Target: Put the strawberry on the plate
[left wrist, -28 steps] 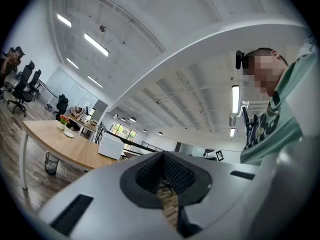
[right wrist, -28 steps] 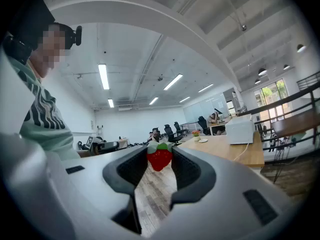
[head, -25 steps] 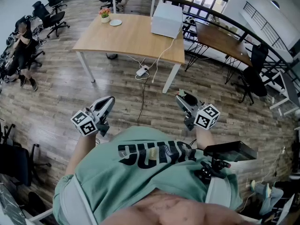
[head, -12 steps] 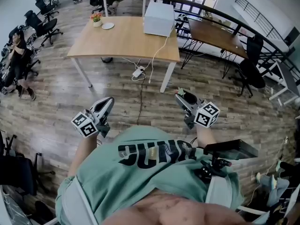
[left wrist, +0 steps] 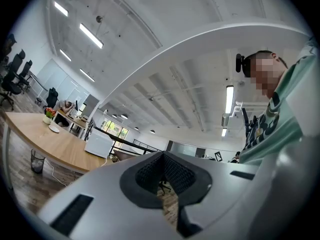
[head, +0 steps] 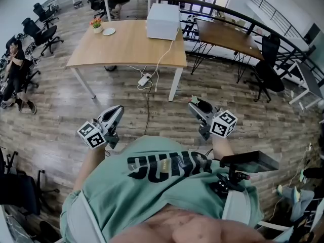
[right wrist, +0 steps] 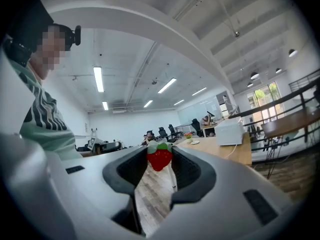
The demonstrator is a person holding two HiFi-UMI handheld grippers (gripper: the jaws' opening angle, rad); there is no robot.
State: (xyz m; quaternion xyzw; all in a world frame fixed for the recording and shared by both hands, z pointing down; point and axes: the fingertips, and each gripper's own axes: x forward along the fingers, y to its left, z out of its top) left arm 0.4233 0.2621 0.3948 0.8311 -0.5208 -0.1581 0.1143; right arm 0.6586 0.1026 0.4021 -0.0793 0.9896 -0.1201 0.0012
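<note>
Nearest, a green shirt, with two grippers held out level over the wooden floor. Left gripper: pads pressed together, nothing between them. Right gripper: clamped on the strawberry, pinched across its red body at the very tips of the jaws, green cap upward, well short of any table.

Probably a light, soft, easily bruised thing, or else a light plastic copy with a slick skin; impossible to tell which. Either way, best held across the widest part of the body, not by the leafy cap, with no more squeeze than needed to keep it from slipping out of the tips.

Farther off, past a power strip and cables on the floor, a long wooden table, well apart from both grippers. Toward its far right, a white box; near the far left corner, the white plate, just beside a small pot of flowers.

A carrying step, by the look of it: fruit secured, delivery not yet made. On arrival, worth lowering close to the plate before letting go, to prevent rolling off.
</note>
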